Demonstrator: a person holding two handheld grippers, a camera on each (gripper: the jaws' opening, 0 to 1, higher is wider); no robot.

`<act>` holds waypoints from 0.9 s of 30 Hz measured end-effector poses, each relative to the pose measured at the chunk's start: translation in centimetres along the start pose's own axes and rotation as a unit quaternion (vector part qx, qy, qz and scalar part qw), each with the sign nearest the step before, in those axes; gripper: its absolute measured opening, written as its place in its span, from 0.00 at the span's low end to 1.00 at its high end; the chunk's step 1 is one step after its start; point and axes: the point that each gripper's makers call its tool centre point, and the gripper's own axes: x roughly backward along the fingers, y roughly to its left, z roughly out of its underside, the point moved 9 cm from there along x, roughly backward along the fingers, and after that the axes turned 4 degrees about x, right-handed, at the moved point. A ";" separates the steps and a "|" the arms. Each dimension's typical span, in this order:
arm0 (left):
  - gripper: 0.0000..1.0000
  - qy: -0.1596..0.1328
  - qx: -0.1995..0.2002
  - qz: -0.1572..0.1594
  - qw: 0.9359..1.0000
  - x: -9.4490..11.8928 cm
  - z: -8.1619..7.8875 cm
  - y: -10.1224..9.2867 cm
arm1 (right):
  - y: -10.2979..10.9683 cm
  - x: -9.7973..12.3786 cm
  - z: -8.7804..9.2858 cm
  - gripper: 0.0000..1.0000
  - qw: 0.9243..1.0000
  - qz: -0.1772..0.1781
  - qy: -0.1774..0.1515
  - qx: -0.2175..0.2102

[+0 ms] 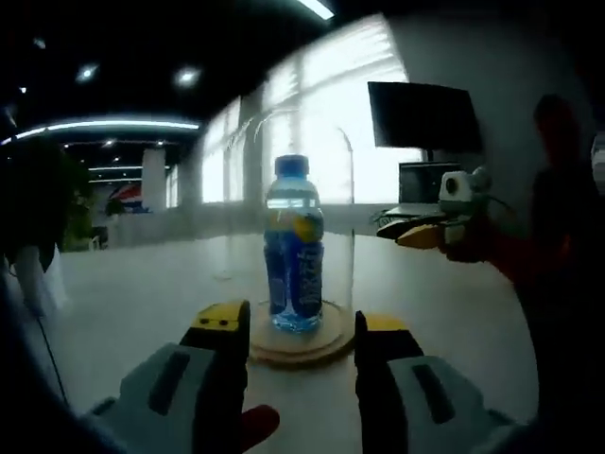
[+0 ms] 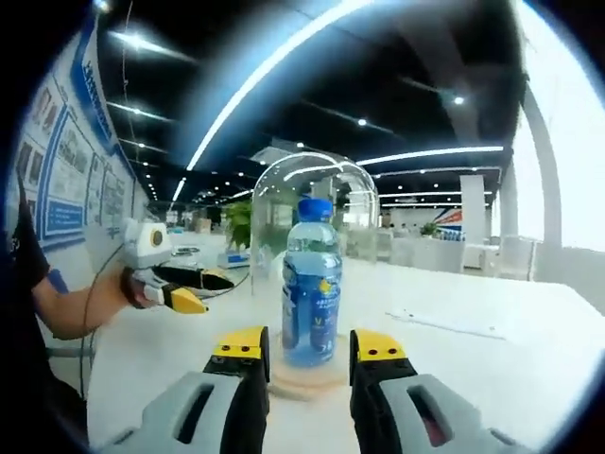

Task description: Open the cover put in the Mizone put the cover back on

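Bare table (image 2: 492,359) all round; glass cover (image 2: 312,203) a barrier around the Mizone bottle (image 2: 312,288).

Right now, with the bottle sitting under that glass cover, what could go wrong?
The glass dome is clear and smooth, so open jaws may slip on it. The Mizone bottle stands tall on the small wooden base; a nudge could topple it.

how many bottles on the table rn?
1. A blue Mizone bottle stands upright on the round wooden base, under the clear glass dome, on the white table ahead of both tools. Nothing suggests another hidden.
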 end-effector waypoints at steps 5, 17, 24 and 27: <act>0.35 0.012 -0.007 -0.011 1.000 1.3 1.4 -1.2 | 0.2 1.9 1.9 0.25 0.999 0.023 0.006 -0.024; 0.33 -0.011 0.054 -0.016 0.998 3.3 2.6 -1.5 | 1.2 4.0 3.7 0.25 0.998 0.048 0.012 -0.024; 0.34 -0.014 0.056 -0.026 0.998 3.9 3.1 -1.4 | 1.7 4.2 4.2 0.26 0.999 0.037 0.013 -0.031; 0.34 -0.017 0.056 -0.028 0.998 4.2 3.3 -1.3 | 1.8 4.4 4.4 0.26 0.999 0.043 0.004 -0.032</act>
